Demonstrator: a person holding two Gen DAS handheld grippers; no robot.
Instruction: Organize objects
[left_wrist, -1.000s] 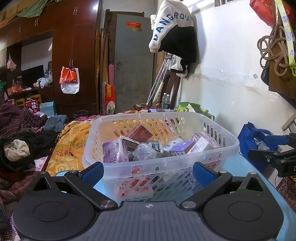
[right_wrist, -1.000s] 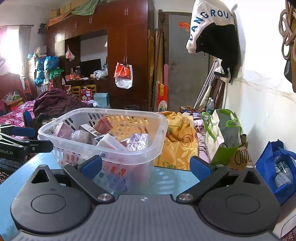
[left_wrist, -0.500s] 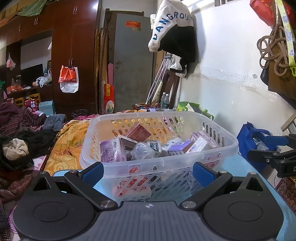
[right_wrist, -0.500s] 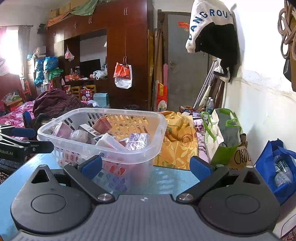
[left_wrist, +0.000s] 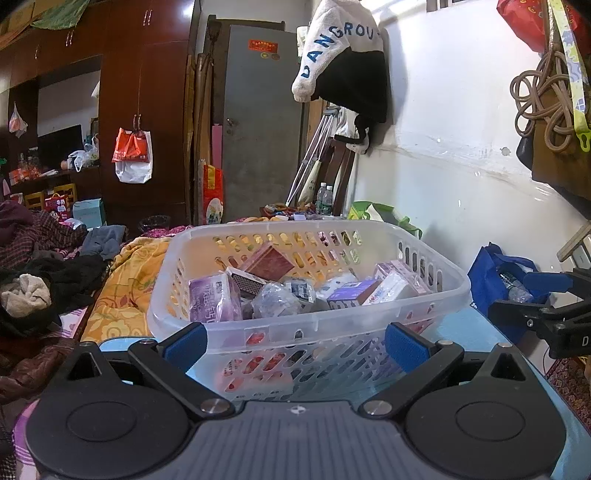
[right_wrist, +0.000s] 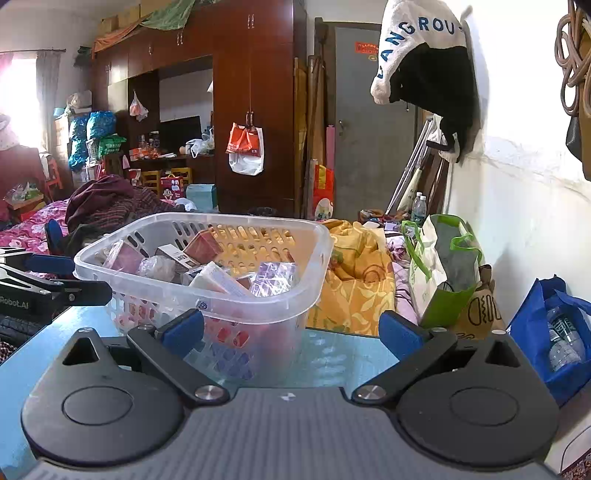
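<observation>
A clear plastic basket (left_wrist: 310, 325) (right_wrist: 236, 306) stands on a light blue table (right_wrist: 332, 354), filled with several small boxes and packets. Among them are a purple pack (left_wrist: 210, 301), a reddish-brown box (left_wrist: 266, 260) and a white-and-purple box (left_wrist: 352, 293). My left gripper (left_wrist: 295, 341) is open just before the basket's near wall, nothing between its blue pads. My right gripper (right_wrist: 291, 330) is open too, in front of the basket's right corner and empty. Each gripper shows at the edge of the other's view.
A bed with a yellow blanket (right_wrist: 354, 280) and piled clothes (left_wrist: 44, 266) lies beyond the table. A green-and-white bag (right_wrist: 443, 269) and a blue bag with bottles (right_wrist: 554, 332) sit by the white wall. Wardrobes and a grey door stand at the back.
Both views have shifted very slightly; the basket sits a touch lower and to the left. Both grippers stay open and empty.
</observation>
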